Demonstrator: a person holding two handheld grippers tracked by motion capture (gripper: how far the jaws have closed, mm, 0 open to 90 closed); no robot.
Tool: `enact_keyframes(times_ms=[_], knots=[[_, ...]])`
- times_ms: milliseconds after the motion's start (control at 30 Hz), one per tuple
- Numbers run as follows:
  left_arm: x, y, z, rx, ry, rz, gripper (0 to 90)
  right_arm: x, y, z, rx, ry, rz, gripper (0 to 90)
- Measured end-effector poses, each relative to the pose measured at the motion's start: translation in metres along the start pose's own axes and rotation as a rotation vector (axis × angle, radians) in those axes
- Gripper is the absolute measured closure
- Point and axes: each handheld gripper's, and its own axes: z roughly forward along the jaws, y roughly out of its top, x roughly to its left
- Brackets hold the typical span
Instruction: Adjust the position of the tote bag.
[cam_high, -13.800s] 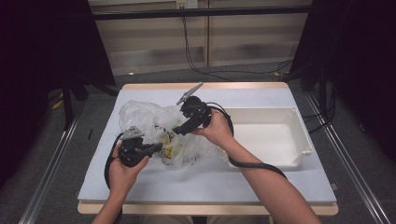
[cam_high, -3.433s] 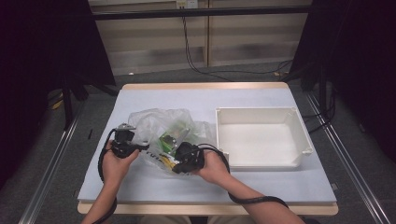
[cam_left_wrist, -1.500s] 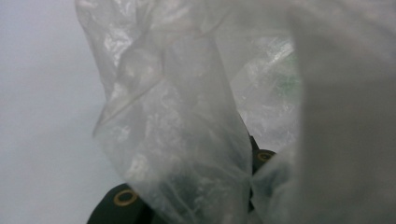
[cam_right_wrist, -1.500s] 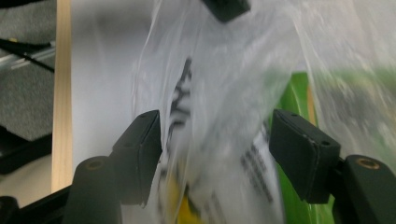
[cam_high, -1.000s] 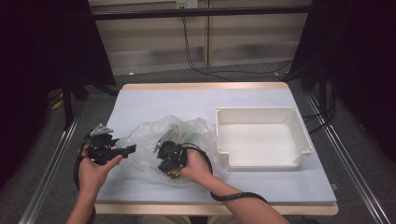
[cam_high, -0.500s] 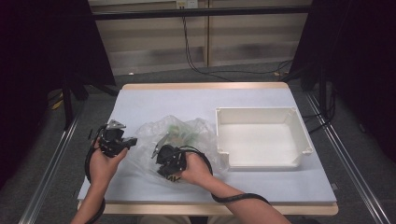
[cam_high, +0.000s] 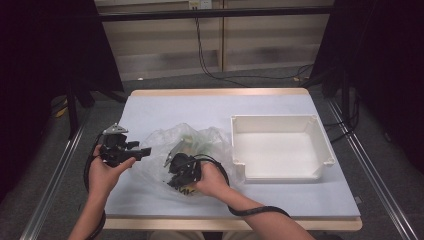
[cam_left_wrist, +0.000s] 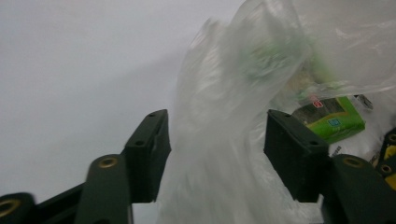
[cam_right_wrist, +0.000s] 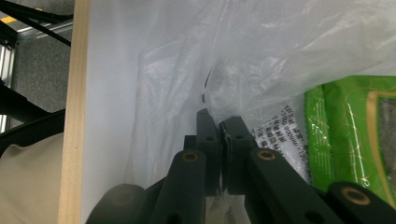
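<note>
High view: a clear plastic bag (cam_high: 192, 157) with green packets inside lies on the white table (cam_high: 280, 197), left of centre, just beside an empty white tray (cam_high: 280, 146) to its right. The left gripper (cam_high: 142, 150) is held level at the bag's left edge; the right gripper (cam_high: 172, 182) rests on the bag's near side, in the person's right hand (cam_high: 212, 180). Left gripper view: the left gripper (cam_left_wrist: 217, 154) has its jaws apart, having just opened; a fold of the plastic bag (cam_left_wrist: 224, 116) rises between them, and the pads do not press on it. A green packet (cam_left_wrist: 334, 119) shows through the film at the right. Right gripper view: the right gripper (cam_right_wrist: 219, 128) has its jaws together, pinching the bag's film (cam_right_wrist: 187, 70) near the table's wooden edge (cam_right_wrist: 74, 116). A green packet (cam_right_wrist: 348, 140) lies inside the bag at the right.
</note>
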Motion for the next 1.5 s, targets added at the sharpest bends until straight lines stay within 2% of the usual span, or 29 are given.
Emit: enact_keyframes(times_ms=[33, 100, 133, 200, 267, 333, 367, 400, 433, 467, 500, 600, 667, 700, 767, 800, 867, 900, 967, 1000, 1067, 1100, 1200, 1233, 1267, 1300, 1400, 1467, 1500], knots=[[-0.003, 0.004, -0.006, -0.008, -0.015, 0.002, 33.3, -0.002, 0.0, 0.0, -0.004, 0.006, 0.007, 87.8], [-0.005, 0.005, -0.008, -0.001, -0.009, 0.012, 33.1, -0.003, 0.0, 0.0, 0.002, 0.007, 0.012, 87.8], [-0.007, 0.007, -0.01, 0.016, -0.004, 0.033, 33.9, -0.003, 0.0, 0.001, -0.004, 0.003, 0.018, 87.8], [-0.009, 0.008, -0.011, 0.022, 0.003, 0.035, 34.6, -0.003, 0.001, 0.001, -0.003, 0.007, 0.014, 87.8], [-0.013, 0.008, -0.014, 0.043, 0.004, 0.026, 50.1, -0.003, 0.002, 0.0, -0.004, 0.007, 0.009, 87.9], [-0.018, 0.009, -0.017, 0.023, -0.005, 0.017, 53.6, -0.003, 0.002, 0.0, -0.005, 0.002, 0.01, 87.9], [-0.026, 0.011, -0.019, 0.025, -0.026, 0.026, 58.2, -0.004, 0.003, 0.0, -0.005, 0.003, 0.015, 88.0], [-0.026, 0.011, -0.019, 0.025, -0.026, 0.026, 60.2, -0.004, 0.003, 0.0, -0.005, 0.003, 0.015, 88.0], [-0.03, 0.012, -0.02, 0.032, -0.052, 0.03, 60.2, -0.005, 0.003, 0.0, -0.005, 0.004, 0.017, 88.1], [-0.032, 0.012, -0.019, 0.042, -0.082, 0.039, 68.3, -0.006, 0.003, 0.0, -0.001, 0.003, 0.034, 88.3], [-0.038, 0.012, -0.013, 0.069, -0.105, 0.055, 70.2, -0.006, 0.003, 0.001, -0.006, 0.003, 0.031, 88.3], [-0.039, 0.008, -0.003, 0.101, -0.118, 0.048, 73.3, -0.004, 0.003, 0.0, -0.012, 0.006, 0.027, 88.1], [-0.038, 0.002, 0.01, 0.12, -0.14, 0.032, 72.8, -0.002, 0.003, 0.0, -0.02, 0.001, 0.013, 87.7], [-0.037, -0.004, 0.023, 0.135, -0.152, 0.01, 71.2, -0.002, 0.002, 0.001, -0.028, 0.001, 0.006, 87.7], [-0.036, -0.006, 0.029, 0.153, -0.136, 0.004, 62.0, 0.0, 0.002, 0.001, -0.01, 0.005, 0.019, 87.9], [-0.036, -0.008, 0.035, 0.168, -0.077, 0.004, 62.0, 0.0, 0.002, 0.001, -0.01, 0.005, 0.019, 87.9], [-0.033, -0.01, 0.046, 0.175, -0.074, -0.067, 51.0, 0.001, 0.003, 0.003, -0.005, 0.0, 0.009, 87.9], [-0.031, -0.012, 0.053, 0.193, -0.053, -0.048, 44.9, 0.003, 0.003, 0.003, -0.002, -0.004, 0.003, 87.9], [-0.033, -0.013, 0.057, 0.198, -0.048, -0.064, 44.8, 0.003, 0.003, 0.002, -0.007, -0.008, -0.006, 87.8], [-0.032, -0.014, 0.059, 0.216, -0.054, -0.054, 44.8, 0.004, 0.003, 0.002, -0.005, -0.011, -0.004, 87.7], [-0.033, -0.015, 0.061, 0.233, -0.069, -0.045, 60.2, 0.004, 0.002, 0.001, -0.014, -0.016, -0.014, 82.1], [-0.036, -0.016, 0.063, 0.266, -0.073, 0.005, 69.9, 0.005, 0.002, -0.001, -0.01, -0.02, 0.0, 76.7], [-0.035, -0.016, 0.064, 0.27, -0.077, -0.009, 82.5, 0.003, 0.001, -0.003, -0.015, -0.02, 0.002, 69.7], [-0.032, -0.018, 0.063, 0.267, -0.079, -0.007, 85.3, 0.003, -0.001, -0.009, -0.026, -0.037, 0.02, 57.5], [-0.032, -0.018, 0.063, 0.267, -0.079, -0.007, 87.1, 0.003, -0.001, -0.009, -0.026, -0.037, 0.02, 57.5], [-0.03, -0.02, 0.061, 0.263, -0.083, -0.02, 88.5, 0.001, -0.006, -0.018, -0.035, -0.047, 0.047, 48.2], [-0.028, -0.023, 0.058, 0.277, -0.075, -0.004, 89.7, -0.001, -0.013, -0.028, -0.037, -0.06, 0.067, 45.3], [-0.026, -0.026, 0.055, 0.282, -0.074, -0.004, 89.8, -0.003, -0.026, -0.036, -0.008, -0.067, 0.083, 46.4], [-0.025, -0.028, 0.052, 0.298, -0.053, 0.006, 90.0, -0.002, -0.031, -0.037, -0.003, -0.072, 0.086, 48.7]])
